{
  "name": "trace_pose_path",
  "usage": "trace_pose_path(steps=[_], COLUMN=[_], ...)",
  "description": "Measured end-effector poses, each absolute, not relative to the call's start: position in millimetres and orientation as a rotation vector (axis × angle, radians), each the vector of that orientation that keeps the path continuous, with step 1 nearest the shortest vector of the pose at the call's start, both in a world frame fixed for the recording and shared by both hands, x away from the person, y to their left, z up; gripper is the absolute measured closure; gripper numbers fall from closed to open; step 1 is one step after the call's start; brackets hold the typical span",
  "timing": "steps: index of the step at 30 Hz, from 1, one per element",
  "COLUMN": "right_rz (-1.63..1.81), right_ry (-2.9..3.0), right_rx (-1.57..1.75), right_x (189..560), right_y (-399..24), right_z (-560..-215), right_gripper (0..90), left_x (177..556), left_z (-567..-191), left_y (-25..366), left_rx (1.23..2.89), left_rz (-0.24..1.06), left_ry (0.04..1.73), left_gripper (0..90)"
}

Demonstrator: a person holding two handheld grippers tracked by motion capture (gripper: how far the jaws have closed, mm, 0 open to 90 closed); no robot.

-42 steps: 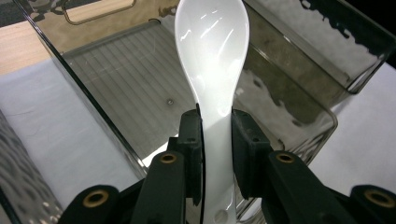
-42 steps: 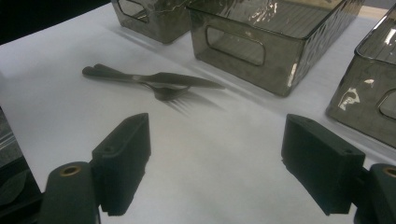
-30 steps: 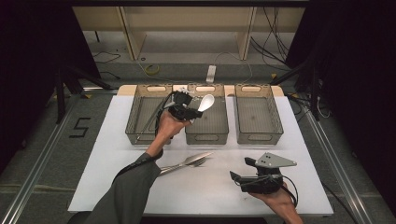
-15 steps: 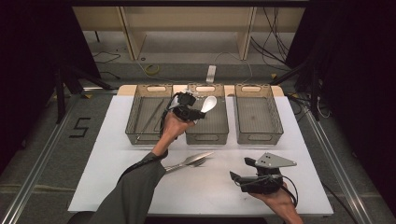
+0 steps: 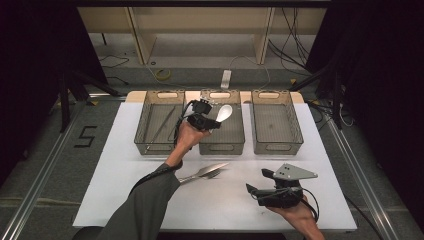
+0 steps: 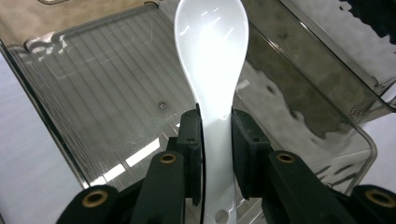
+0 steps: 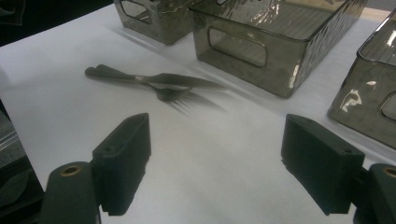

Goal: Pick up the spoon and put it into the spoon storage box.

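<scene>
My left gripper [image 5: 212,120] [image 6: 217,140] is shut on the handle of a white spoon [image 5: 224,113] [image 6: 212,70], whose bowl hangs above the middle smoky bin [image 5: 221,145] [image 6: 70,79]. A metal knife [image 5: 207,170] [image 7: 159,79] and a fork [image 5: 212,175] [image 7: 180,97] lie together on the white table, just in front of the bins. My right gripper [image 5: 255,182] [image 7: 229,168] rests low near the table's front right, open, with only bare table between its jaws.
Three smoky plastic bins stand in a row at the back: the left bin [image 5: 159,145] holds thin dark utensils, the right bin [image 5: 276,145] looks bare. The white table [image 5: 115,170] has free surface at the front left. Cables lie on the floor beyond.
The left gripper has shifted slightly with the spoon over the middle bin. The right gripper, knife and fork have stayed put.
</scene>
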State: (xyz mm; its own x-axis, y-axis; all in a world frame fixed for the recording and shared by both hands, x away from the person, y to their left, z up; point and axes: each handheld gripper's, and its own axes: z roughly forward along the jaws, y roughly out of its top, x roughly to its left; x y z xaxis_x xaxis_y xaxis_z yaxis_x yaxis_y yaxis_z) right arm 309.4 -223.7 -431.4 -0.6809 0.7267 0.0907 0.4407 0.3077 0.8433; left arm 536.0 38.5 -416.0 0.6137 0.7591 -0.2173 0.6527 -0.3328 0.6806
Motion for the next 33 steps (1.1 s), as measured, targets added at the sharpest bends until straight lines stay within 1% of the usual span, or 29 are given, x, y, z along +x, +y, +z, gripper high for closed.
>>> trace_pose_path(steps=[6,10,11,13,16,19,23,25,29,31,33], right_rz=[1.316,1.315,1.316,1.317,1.314,1.316,1.317,1.313,1.312,1.309,1.307], right_ry=[2.273,2.275,2.274,2.274,2.274,2.274,2.271,2.272,2.272,2.274,2.276], right_rx=[1.053,1.052,1.051,1.052,1.056,1.054,1.053,1.059,1.059,1.059,1.055], right_x=[309,309,309,309,309,309,309,309,309,309,309], right_y=[-224,-223,-223,-224,-224,-224,-223,-224,-223,-223,-222], right_z=[-431,-431,-431,-431,-431,-431,-431,-431,-432,-432,-432], right_gripper=[25.1,25.2,25.2,25.2,25.2,25.2,25.2,25.2,25.2,25.2,25.2], left_x=[538,540,541,541,541,539,533,529,516,509,500], left_z=[-419,-421,-421,-418,-414,-407,-399,-394,-386,-384,-384], left_y=[36,37,37,38,39,42,47,53,64,70,81], left_rx=[2.061,2.040,2.024,1.991,1.991,1.977,1.992,1.985,2.036,2.056,2.113], left_rz=[0.170,0.177,0.171,0.168,0.177,0.167,0.133,0.129,0.111,0.123,0.166], left_ry=[1.121,1.150,1.159,1.168,1.158,1.165,1.135,1.119,1.076,1.048,1.039], left_gripper=[73.7,71.9,68.6,58.9,55.7,45.4,35.9,33.5,28.0,26.6,25.1])
